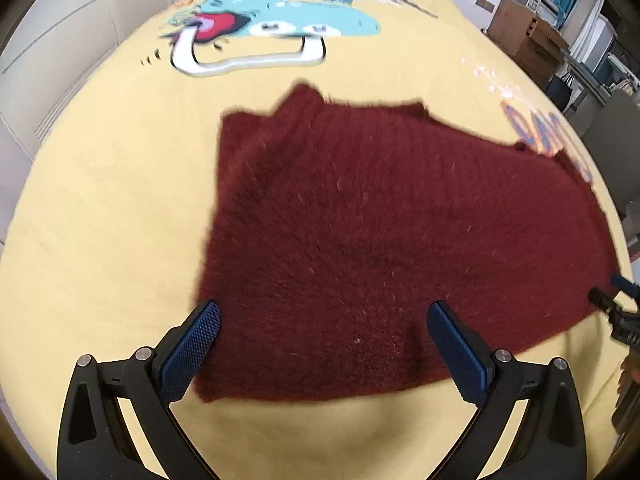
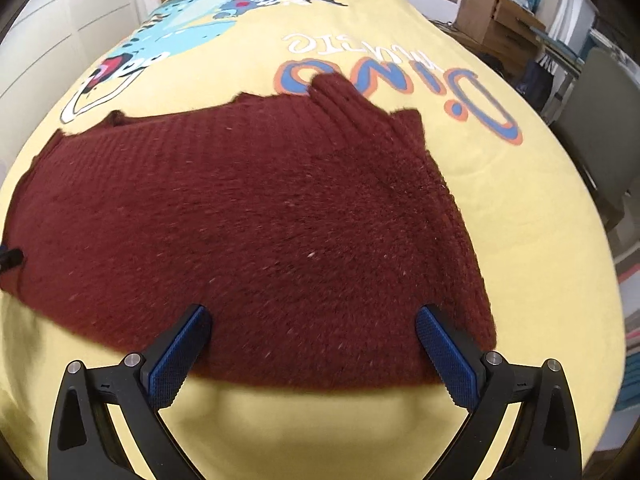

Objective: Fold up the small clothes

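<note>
A dark red fuzzy knitted garment (image 1: 380, 240) lies spread flat on a yellow bed sheet (image 1: 100, 220); it also shows in the right wrist view (image 2: 260, 220). My left gripper (image 1: 324, 312) is open and empty, its blue pads hovering over the garment's near left edge. My right gripper (image 2: 312, 316) is open and empty over the near right edge. The right gripper's tip shows in the left wrist view (image 1: 612, 300) at the garment's right edge. A ribbed folded part (image 2: 352, 100) lies at the garment's far right side.
The yellow sheet (image 2: 520, 200) has a blue dinosaur print (image 1: 280, 4) and "Dino" lettering (image 2: 400, 80) at the far end. White wardrobe doors (image 1: 60, 40) stand on the left. Cardboard boxes (image 2: 492, 20) and shelves stand beyond the bed's right side.
</note>
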A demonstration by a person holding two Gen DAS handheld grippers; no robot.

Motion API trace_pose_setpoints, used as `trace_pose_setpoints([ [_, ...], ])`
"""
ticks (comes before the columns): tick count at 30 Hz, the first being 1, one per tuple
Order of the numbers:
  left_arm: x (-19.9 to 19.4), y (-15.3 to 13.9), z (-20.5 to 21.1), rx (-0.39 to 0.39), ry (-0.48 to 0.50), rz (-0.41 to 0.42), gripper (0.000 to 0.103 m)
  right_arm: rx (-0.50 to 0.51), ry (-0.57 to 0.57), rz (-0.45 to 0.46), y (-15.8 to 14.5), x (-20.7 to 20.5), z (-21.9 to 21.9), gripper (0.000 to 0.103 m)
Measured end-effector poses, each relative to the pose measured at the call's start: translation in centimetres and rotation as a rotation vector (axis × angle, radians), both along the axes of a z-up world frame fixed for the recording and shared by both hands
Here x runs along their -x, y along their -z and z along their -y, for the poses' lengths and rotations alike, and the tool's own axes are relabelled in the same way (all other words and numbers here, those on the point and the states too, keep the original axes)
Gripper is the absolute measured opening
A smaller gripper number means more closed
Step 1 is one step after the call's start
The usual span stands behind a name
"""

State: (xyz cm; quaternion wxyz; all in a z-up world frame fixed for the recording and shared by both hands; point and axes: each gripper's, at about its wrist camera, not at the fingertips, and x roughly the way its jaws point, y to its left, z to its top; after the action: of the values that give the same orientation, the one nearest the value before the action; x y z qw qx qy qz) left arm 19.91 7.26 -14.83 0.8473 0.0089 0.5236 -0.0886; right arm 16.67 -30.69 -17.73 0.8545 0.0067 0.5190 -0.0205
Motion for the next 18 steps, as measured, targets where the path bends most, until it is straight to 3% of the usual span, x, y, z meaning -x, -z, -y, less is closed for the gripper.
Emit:
trace_pose_setpoints([
  [4,-0.4,-2.3,-1.9,0.035,-0.012,0.006,0.102,-0.004,-0.023,0.012,-1.9,1.4,-0.7,0.103],
  [7,-1.4,-2.2,-3.5,0.035,-0.042,-0.024,0.102,-0.001,-0.032,0.026,-2.8,2.3,-1.0,0.103],
  [10,-1.8,-0.4,-4.8,0.022,-0.076,-0.081,0.102,0.011,-0.037,0.028,-3.0,3.1,-1.2,0.103],
  [15,-2.4,3.4,-6.1,0.118,-0.109,-0.208,0.101,0.016,-0.017,-0.016,-1.6,3.7,-0.6,0.103],
  [18,-2.5,4.5,-6.3,0.193,-0.116,-0.225,0.101,0.012,-0.001,-0.035,-1.0,4.2,0.0,0.103],
])
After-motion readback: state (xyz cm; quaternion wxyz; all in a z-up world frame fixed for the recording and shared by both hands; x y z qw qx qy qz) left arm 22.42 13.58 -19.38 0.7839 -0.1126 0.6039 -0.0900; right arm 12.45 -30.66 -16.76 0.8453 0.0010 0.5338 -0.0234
